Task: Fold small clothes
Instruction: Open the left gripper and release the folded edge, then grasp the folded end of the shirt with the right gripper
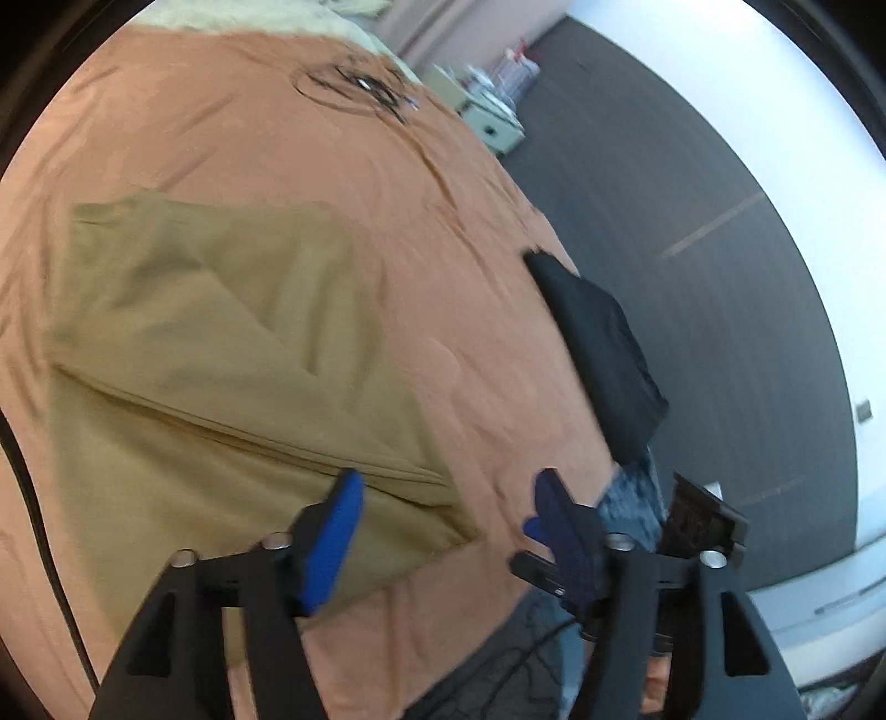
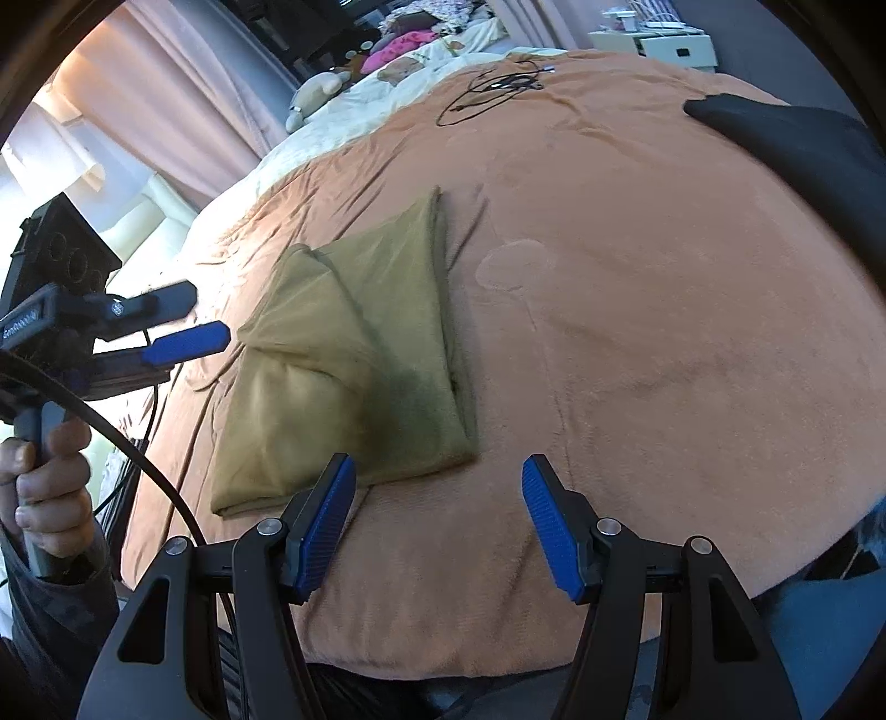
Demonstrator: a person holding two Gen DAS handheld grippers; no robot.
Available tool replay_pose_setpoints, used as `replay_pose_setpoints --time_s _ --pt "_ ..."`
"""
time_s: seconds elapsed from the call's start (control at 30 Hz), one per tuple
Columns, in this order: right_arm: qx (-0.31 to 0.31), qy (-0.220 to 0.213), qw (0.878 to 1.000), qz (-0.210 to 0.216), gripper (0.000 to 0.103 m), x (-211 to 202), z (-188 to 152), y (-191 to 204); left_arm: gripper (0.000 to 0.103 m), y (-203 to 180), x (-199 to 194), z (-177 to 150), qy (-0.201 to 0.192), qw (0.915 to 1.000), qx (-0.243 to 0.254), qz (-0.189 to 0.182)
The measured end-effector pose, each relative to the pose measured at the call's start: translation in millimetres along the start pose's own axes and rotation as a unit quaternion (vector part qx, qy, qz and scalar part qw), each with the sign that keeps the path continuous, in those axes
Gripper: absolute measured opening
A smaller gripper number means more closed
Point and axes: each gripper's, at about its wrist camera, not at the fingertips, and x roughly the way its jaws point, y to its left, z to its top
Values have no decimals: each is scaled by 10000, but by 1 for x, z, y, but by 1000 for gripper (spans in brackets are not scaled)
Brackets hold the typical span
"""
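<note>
Two tools: both in view, both holding nothing
Left tool [image 1: 446, 501]: blue pads spread wide, hovering over near right corner of the olive garment; seen again from the right wrist view [image 2: 207, 318] at far left, beside the garment's left edge, not touching it
Right tool [image 2: 437, 518]: pads spread apart, above the bedspread just near of the garment's near edge, no contact visible
Left hand [image 2: 47, 487]: wrapped round the left tool's handle, dark sleeve below
Olive garment [image 2: 354, 360]: folded into a rough rectangle with a diagonal flap on top, lying flat on the bed, left of centre in the right wrist view; same piece fills the left half of the left wrist view [image 1: 221, 376]
Black garment [image 1: 601, 346]: folded, lying at the bed's right edge, well apart from the olive one; far right in the other view [image 2: 803, 149]
Orange bedspread [image 2: 637, 332]: covers the bed, wrinkled
Black cable [image 2: 493, 88]: loose coil at the far end of the bedspread
Cream bedding [image 2: 354, 116]: far left, soft toys on it
White cabinet [image 2: 659, 47]: beyond the bed, far right
</note>
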Motion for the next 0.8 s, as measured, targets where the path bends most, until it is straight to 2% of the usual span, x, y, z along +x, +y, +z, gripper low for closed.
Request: replay_pose_setpoints --time_s 0.1,0.3,0.37,0.5,0.63,0.7,0.8 --pt "-158 25 9999 17 61 6 4 5 68 22 -17 -3 -146 9995 -246 110" --pt "-727 182 9972 -84 61 28 18 29 68 73 -43 -22 -299 9950 -739 600" --pt "-913 300 9951 -232 61 39 24 35 68 86 -50 -29 -304 9931 -838 769" --pt "-1224 427 9909 -365 44 55 36 48 68 108 -62 -43 -371 9883 -1073 1019" --pt "-1422 595 9866 -531 33 72 43 57 68 126 -75 -58 -458 9839 -1290 1148" --pt "-1486 686 9848 -586 29 80 45 61 68 130 -75 -62 -443 9825 -1328 1228" --pt "-1635 685 9817 -700 16 84 49 67 68 132 -68 -66 -354 9815 -1316 1348"
